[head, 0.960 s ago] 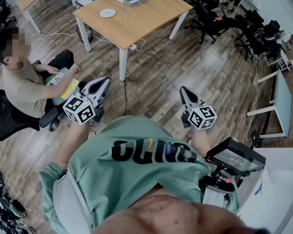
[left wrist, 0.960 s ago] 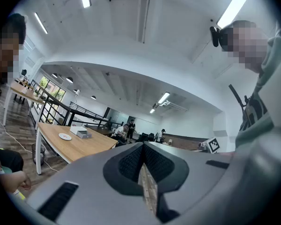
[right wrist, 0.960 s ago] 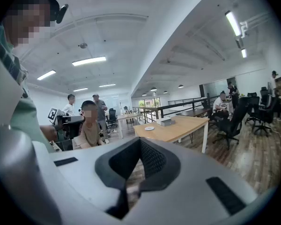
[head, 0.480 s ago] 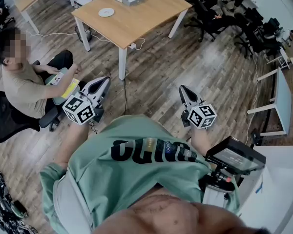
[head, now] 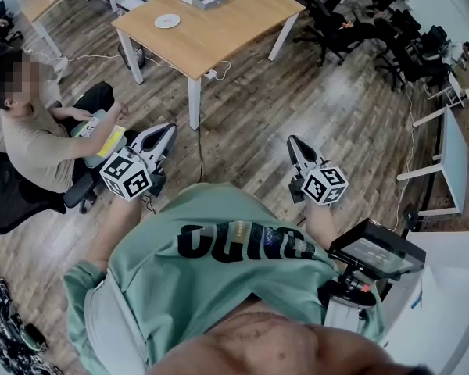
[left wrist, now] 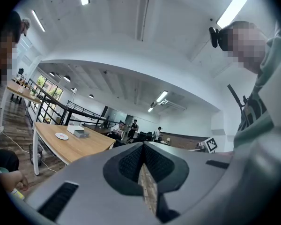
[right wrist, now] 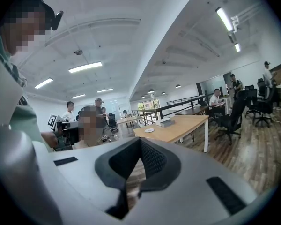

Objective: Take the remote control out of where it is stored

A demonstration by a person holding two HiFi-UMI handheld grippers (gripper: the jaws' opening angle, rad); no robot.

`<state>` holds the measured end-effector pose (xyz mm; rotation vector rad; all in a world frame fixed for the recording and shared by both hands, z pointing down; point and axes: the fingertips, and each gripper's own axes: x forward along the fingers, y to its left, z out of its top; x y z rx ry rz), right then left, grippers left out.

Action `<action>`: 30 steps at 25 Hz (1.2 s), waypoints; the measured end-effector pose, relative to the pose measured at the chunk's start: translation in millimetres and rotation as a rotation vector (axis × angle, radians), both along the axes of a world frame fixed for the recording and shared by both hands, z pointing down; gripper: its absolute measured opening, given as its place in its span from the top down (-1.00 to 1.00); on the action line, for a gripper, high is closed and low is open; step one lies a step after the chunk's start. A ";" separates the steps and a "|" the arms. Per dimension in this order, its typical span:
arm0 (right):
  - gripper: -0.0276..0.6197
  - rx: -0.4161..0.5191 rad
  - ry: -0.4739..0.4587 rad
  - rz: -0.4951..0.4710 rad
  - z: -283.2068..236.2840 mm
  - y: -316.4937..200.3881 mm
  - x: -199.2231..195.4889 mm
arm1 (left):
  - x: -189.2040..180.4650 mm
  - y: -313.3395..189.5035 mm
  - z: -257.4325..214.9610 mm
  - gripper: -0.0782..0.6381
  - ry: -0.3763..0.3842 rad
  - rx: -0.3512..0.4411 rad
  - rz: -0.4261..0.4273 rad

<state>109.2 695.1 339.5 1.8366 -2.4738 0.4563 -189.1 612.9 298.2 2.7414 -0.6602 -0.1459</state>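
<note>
Head view: both grippers [head: 167,130] [head: 291,141] closed, empty

Ahead of you a wooden table [head: 227,33] stands on the plank floor [head: 297,116], a white disc [head: 167,21] on its top. A seated person [head: 35,135] is at your left, and black office chairs [head: 340,30] cluster to the table's right.

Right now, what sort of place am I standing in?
Probably an open-plan office: a wooden desk on a plank floor, a cluster of black office chairs nearby, and ceiling strip lights overhead.
</note>
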 end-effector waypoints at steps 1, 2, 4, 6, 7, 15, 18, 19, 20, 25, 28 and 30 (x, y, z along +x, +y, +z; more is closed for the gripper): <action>0.91 0.002 0.000 0.000 -0.7 0.5 1.3 | 2.2 -0.1 -0.9 0.77 -0.001 0.001 0.003; 0.91 0.005 0.000 0.001 -1.2 1.2 3.0 | 4.7 -0.2 -1.6 0.77 -0.002 0.002 0.007; 0.91 0.010 0.002 0.004 -0.9 3.8 8.0 | 11.6 -0.4 -1.6 0.77 -0.004 0.004 0.012; 0.91 0.015 0.002 0.008 -0.1 7.4 16.7 | 21.9 0.1 -1.2 0.77 -0.006 0.010 0.021; 0.91 0.017 0.001 0.011 -0.1 9.4 22.4 | 28.2 0.8 -1.6 0.77 -0.006 0.013 0.026; 0.91 0.032 -0.008 0.007 -6.6 24.5 69.4 | 78.7 13.4 -11.9 0.77 -0.012 0.031 0.040; 0.91 0.040 0.002 -0.014 -8.1 30.8 84.2 | 96.4 22.3 -12.3 0.77 -0.011 0.031 0.030; 0.91 0.043 0.003 -0.021 -8.2 32.5 89.0 | 102.2 25.7 -11.8 0.77 -0.012 0.031 0.028; 0.91 0.045 0.003 -0.027 -8.1 33.6 93.7 | 107.8 28.7 -11.1 0.77 -0.014 0.032 0.026; 0.90 0.042 0.006 -0.063 -8.5 32.2 113.6 | 131.9 36.5 -11.3 0.77 -0.022 0.026 0.010; 0.91 0.038 0.008 -0.094 -5.3 31.6 121.3 | 144.3 42.0 -7.4 0.77 -0.026 0.013 -0.005; 0.91 0.035 0.007 -0.114 -2.1 33.7 126.4 | 153.7 48.4 -2.8 0.77 -0.034 0.003 -0.010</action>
